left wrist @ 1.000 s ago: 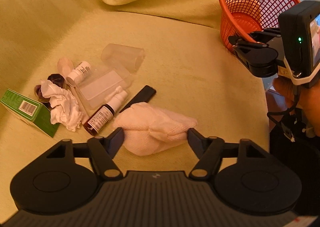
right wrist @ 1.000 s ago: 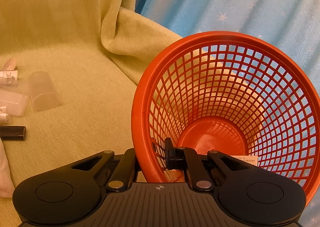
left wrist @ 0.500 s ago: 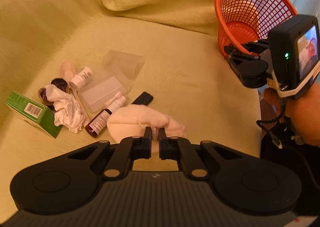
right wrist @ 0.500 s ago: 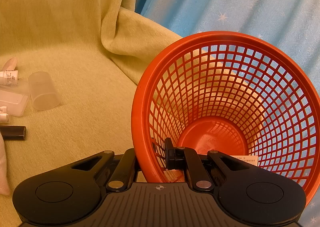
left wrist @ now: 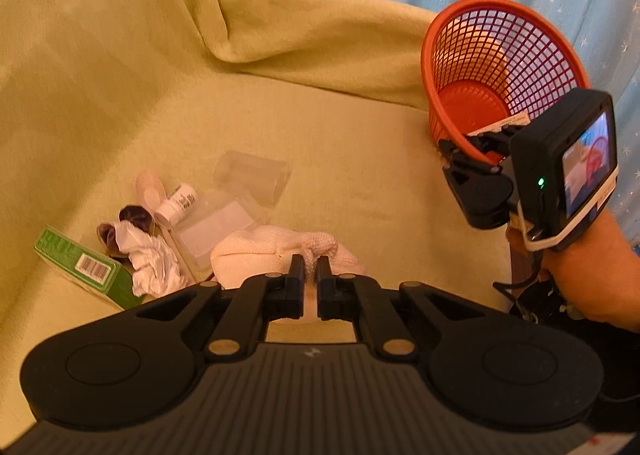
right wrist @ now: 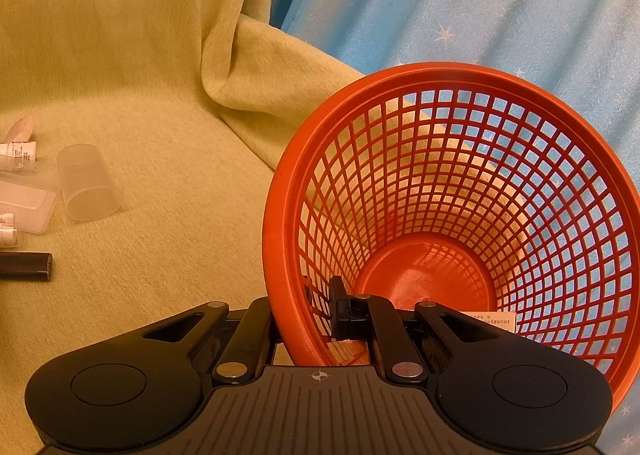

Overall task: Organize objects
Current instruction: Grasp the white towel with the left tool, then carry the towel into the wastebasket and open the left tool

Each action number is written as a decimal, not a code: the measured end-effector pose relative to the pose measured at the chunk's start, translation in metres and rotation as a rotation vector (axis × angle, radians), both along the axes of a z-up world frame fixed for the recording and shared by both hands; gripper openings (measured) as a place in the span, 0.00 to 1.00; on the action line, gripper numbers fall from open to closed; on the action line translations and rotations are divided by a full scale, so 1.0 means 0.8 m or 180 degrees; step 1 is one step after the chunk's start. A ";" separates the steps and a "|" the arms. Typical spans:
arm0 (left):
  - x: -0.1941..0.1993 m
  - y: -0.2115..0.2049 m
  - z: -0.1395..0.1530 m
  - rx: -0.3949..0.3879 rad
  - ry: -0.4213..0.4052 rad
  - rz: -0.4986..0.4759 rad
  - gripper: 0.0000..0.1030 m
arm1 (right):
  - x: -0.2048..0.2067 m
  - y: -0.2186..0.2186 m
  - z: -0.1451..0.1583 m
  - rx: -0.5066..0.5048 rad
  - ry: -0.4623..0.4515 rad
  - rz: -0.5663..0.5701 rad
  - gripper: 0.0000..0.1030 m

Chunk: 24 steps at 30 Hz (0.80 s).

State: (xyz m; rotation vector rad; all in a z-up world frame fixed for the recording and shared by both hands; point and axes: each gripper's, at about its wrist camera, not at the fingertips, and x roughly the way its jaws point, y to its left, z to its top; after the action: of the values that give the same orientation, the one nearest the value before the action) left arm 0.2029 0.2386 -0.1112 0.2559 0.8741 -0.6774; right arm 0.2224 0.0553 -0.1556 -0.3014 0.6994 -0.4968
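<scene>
1. Two tools in play. Left tool [left wrist: 311, 269]: jaws have just been closing, now clamped on a pinch of the white cloth bundle [left wrist: 256, 255], a fold of fabric squeezed up between the tips.
2. Cloth bundle hangs from that pinch, bulk of it to the left of and below the tips, over the yellow-green blanket [left wrist: 340, 143].
3. Right tool [right wrist: 308, 319]: pressed together on the rim of the orange mesh basket [right wrist: 460, 183], one finger outside the wall, the other inside. Basket tilted w/ its mouth toward the tool; a small paper label [right wrist: 490, 321] lies inside near the low wall.
4. Left-wrist view shows the same grip from afar: right tool [left wrist: 476, 149] at the basket's [left wrist: 500, 67] low rim, held by a hand [left wrist: 580, 263], camera screen lit.
5. Just beyond the cloth, on the blanket: flat clear plastic case [left wrist: 212, 225], clear plastic cup [left wrist: 254, 179] on its side, small white bottle [left wrist: 178, 205], crumpled white tissue [left wrist: 150, 261], green box w/ barcode [left wrist: 86, 269], dark purple item [left wrist: 134, 217] partly under the tissue – can't tell what it is.
6. Right-wrist view, left edge: the cup [right wrist: 86, 183], the case [right wrist: 26, 205], a black stick-shaped item [right wrist: 28, 266], well apart from the basket.
7. Blue star-print curtain [right wrist: 460, 3] behind the basket.
</scene>
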 end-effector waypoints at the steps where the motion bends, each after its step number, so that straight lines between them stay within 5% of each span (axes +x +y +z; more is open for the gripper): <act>1: 0.000 -0.001 0.003 -0.0006 -0.0005 -0.0012 0.03 | 0.000 0.000 0.000 0.0000 0.0001 0.0000 0.05; 24: 0.023 -0.041 0.074 -0.0203 -0.0260 -0.0253 0.03 | -0.001 -0.001 0.000 0.0013 -0.0011 -0.0004 0.05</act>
State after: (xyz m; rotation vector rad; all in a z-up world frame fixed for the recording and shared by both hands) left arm 0.2216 0.2061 -0.0522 0.2603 0.7662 -0.7623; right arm 0.2216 0.0545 -0.1556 -0.2964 0.6971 -0.4970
